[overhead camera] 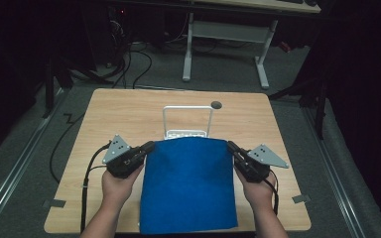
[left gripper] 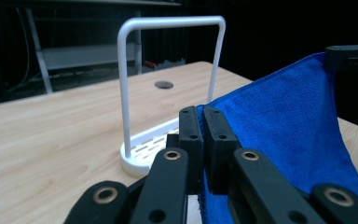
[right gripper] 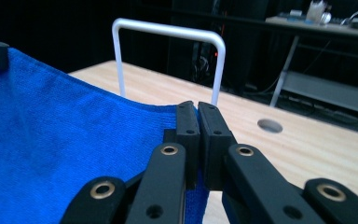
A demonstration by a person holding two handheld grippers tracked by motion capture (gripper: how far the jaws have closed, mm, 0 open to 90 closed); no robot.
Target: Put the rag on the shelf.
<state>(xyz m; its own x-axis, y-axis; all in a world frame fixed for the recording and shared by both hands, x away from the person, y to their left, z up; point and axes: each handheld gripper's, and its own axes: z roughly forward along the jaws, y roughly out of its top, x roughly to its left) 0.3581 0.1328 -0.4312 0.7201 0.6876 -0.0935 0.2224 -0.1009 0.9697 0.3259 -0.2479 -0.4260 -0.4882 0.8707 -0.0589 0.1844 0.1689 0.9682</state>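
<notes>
A blue towel [overhead camera: 187,186] hangs stretched between both grippers over the wooden table [overhead camera: 129,111], its near end draping to the table's front edge. My left gripper [overhead camera: 149,147] is shut on the towel's far left corner [left gripper: 205,112]. My right gripper [overhead camera: 232,147] is shut on the far right corner [right gripper: 193,109]. Just beyond the towel's far edge stands a white rack [overhead camera: 187,121] with an upright hoop bar [left gripper: 168,23] and a slotted base [left gripper: 149,144]; the same white rack [right gripper: 168,32] rises behind the towel in the right gripper view.
A round cable hole [overhead camera: 216,104] sits in the table behind the rack. A white-legged desk [overhead camera: 228,34] and cables lie on the floor beyond the table. Tape tabs mark the table's front corners [overhead camera: 54,203].
</notes>
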